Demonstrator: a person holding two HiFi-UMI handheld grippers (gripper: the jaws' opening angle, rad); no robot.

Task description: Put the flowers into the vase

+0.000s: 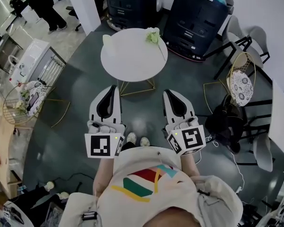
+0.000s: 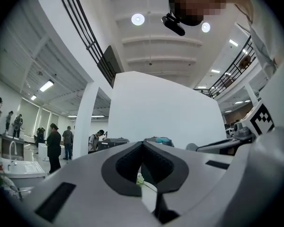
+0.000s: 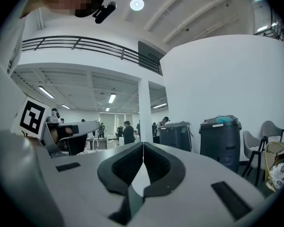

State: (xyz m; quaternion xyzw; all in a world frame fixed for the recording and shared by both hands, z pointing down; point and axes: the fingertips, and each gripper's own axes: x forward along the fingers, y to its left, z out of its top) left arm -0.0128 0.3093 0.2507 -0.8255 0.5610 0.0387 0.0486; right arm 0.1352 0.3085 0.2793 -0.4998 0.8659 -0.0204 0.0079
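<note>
**Short of the round bench: both tools closed, flowers at the far rim**

At upper centre of the head view stands a round white bench (image 1: 132, 60) on thin gold wire legs (image 1: 138, 85). The flowers (image 1: 153, 35), pale green and white, lie at its far right edge, with a stem trailing toward the right rim. A small white object (image 1: 107, 40) sits near the far left edge and is too pale against the top to name. Between the two, the top is plain white.

Lower in the frame, the left tool (image 1: 114, 87) and the right tool (image 1: 166, 91) point at the bench side by side. Their tips are just short of its near edge and well apart from the flowers. Each tool's own view shows its jaws closed tip to tip, gripping nothing. Through the hollow behind the left tool's tips, the flowers show small and distant.

Dark grey floor (image 1: 142, 112) lies open between the tools and the bench, and also to the bench's left. A gold wire chair (image 1: 240, 74) crowds the right side of the frame. A second wire chair (image 1: 26, 100) sits at the left edge. Dark bins (image 1: 196, 18) stand just beyond the bench's far right.
</note>
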